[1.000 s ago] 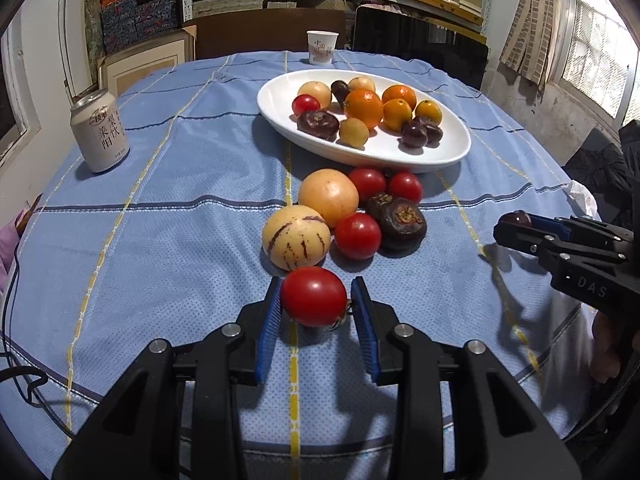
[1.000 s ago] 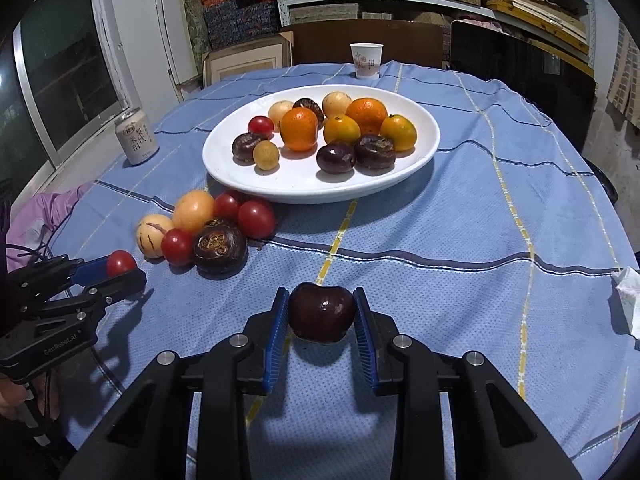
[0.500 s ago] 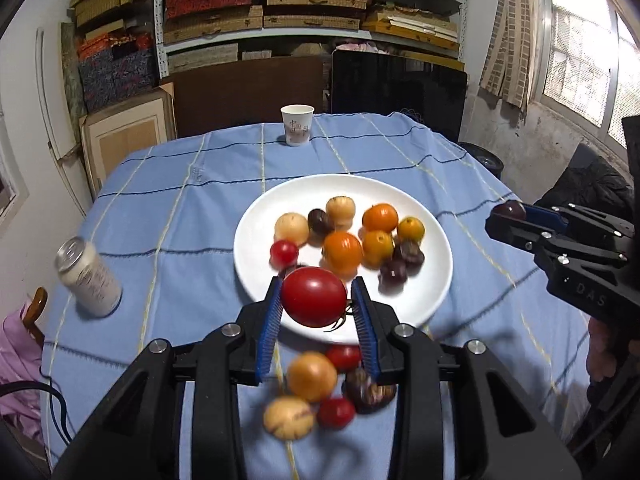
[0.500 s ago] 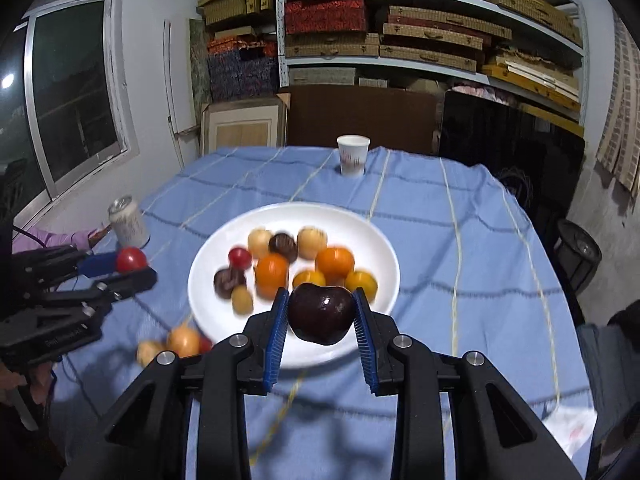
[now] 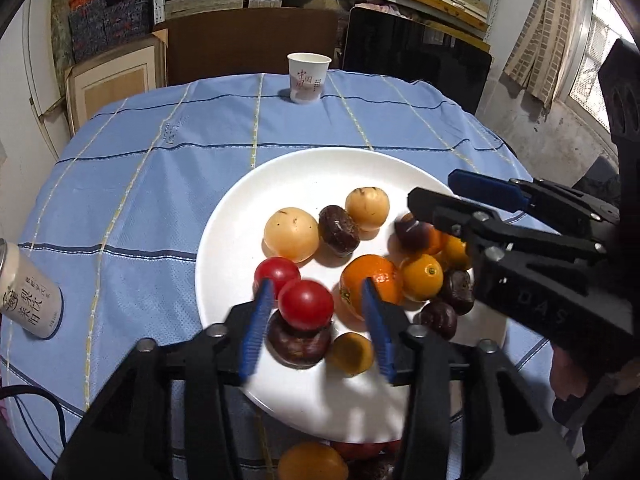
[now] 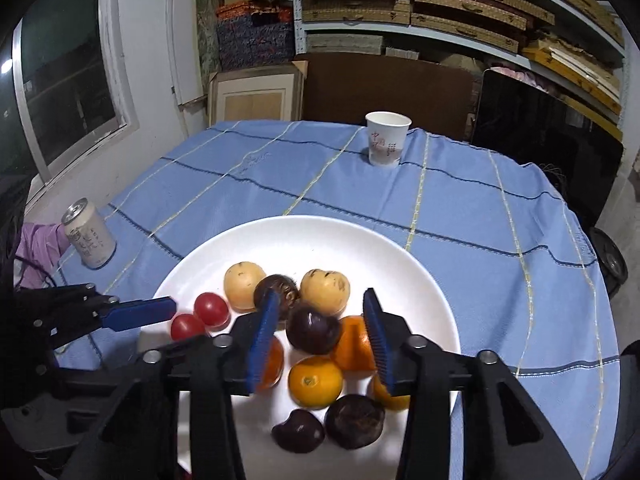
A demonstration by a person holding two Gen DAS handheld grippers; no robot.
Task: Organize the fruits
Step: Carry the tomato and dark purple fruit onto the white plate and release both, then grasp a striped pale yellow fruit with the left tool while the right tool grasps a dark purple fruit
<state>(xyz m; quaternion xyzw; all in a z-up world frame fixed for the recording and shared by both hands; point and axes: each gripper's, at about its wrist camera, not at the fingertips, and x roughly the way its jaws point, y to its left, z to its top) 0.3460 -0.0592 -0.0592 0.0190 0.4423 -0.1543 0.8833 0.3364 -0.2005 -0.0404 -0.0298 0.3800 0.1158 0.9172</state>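
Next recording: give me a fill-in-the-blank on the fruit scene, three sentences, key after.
1. Both tongs, left and right, are over the white ____.
2. Between the left tongs' open jaws is a red ____.
3. The paper cup stands on the ____ checked tablecloth.

Missing words: plate; tomato; blue

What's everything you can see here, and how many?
plate: one, white, table's middle
tomatoes: two, red, plate's left side
pale round fruits: two, yellowish, plate's far side
oranges: at least four, orange, plate's right side
dark fruits: about five, purple-brown, on plate
paper cup: one, white, far edge
can: one, pale, left of plate
tablecloth: one, blue
left gripper: black, blue pads, jaws just opening, tomato between
right gripper: same, jaws just opening, dark fruit between
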